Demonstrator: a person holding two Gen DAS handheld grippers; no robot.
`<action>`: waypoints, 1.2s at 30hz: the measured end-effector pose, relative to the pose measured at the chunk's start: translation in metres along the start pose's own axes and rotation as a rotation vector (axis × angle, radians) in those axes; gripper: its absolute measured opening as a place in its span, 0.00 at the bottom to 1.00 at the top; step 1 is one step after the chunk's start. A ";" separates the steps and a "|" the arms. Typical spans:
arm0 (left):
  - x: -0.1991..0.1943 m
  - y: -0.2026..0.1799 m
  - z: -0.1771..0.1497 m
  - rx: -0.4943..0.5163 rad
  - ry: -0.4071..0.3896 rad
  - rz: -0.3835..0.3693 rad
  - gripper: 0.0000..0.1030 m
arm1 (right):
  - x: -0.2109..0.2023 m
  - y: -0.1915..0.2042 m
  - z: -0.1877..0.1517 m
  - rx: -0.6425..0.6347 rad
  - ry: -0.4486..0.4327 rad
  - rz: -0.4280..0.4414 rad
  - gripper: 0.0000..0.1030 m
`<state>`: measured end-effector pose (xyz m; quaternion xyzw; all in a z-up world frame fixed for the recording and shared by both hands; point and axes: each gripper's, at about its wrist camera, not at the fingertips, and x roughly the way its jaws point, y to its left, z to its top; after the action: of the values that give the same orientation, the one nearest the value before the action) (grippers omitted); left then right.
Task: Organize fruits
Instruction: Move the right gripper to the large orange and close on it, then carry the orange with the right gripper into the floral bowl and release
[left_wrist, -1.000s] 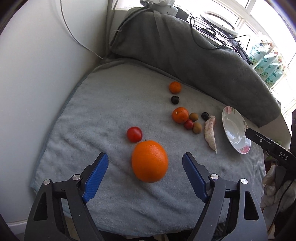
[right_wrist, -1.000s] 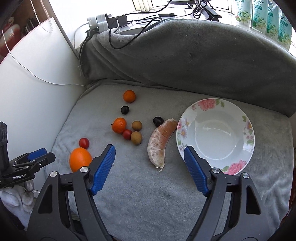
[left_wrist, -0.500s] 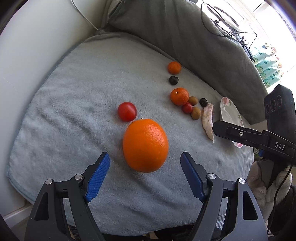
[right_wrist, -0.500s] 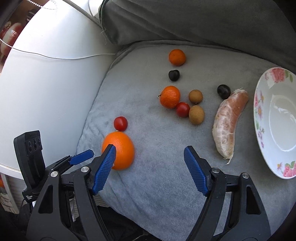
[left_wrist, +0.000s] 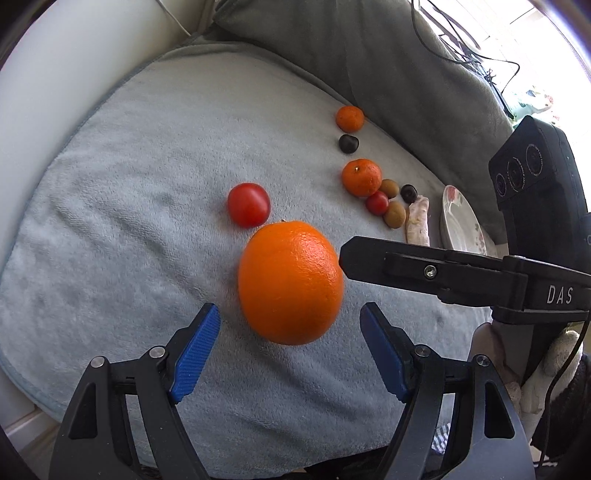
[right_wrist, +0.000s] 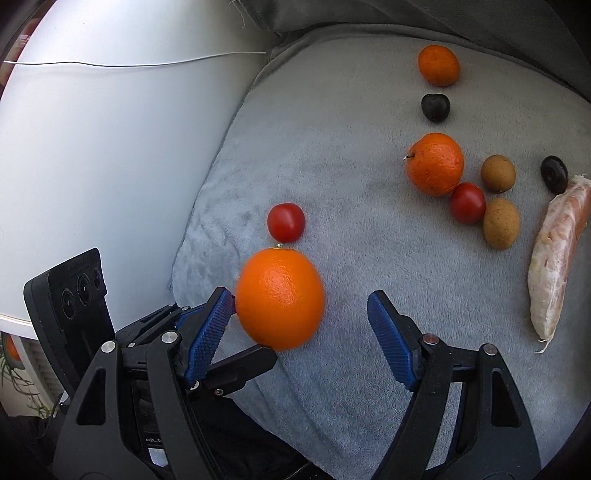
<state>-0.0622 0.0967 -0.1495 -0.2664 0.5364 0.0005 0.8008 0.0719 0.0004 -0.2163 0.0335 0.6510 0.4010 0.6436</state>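
Note:
A large orange (left_wrist: 290, 282) lies on the grey towel (left_wrist: 129, 166), a red tomato (left_wrist: 248, 204) just behind it. My left gripper (left_wrist: 290, 352) is open, its blue pads on either side of the orange's near end. My right gripper (right_wrist: 299, 341) is open too and reaches the same orange (right_wrist: 279, 302) from the right; one of its fingers (left_wrist: 406, 262) shows in the left wrist view, tip beside the orange. Farther off lie two mandarins (right_wrist: 434, 163), a second tomato (right_wrist: 467, 202), brown and dark small fruits, and a peeled citrus segment (right_wrist: 554, 254).
A flowered white plate (left_wrist: 458, 221) sits at the towel's right end beyond the segment. A white wall (right_wrist: 110, 129) borders the towel on the left, and a grey draped blanket (left_wrist: 369, 55) with cables rises behind. The towel's front edge (left_wrist: 37, 391) is close below my left gripper.
Both grippers have closed in on the large orange. The right gripper swung left, away from the plate and segment, until its jaws came alongside the orange. Both stayed open.

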 end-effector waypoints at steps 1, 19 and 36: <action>0.002 0.000 0.000 0.001 0.004 -0.003 0.73 | 0.004 0.002 0.001 -0.003 0.006 0.005 0.77; 0.018 0.010 0.000 -0.021 0.044 -0.045 0.61 | 0.038 -0.003 0.012 0.024 0.081 0.044 0.76; 0.021 -0.006 0.003 0.020 0.035 -0.040 0.59 | 0.017 -0.004 0.008 0.020 0.058 0.065 0.63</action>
<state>-0.0491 0.0873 -0.1643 -0.2691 0.5450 -0.0255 0.7937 0.0775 0.0115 -0.2312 0.0493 0.6719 0.4160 0.6108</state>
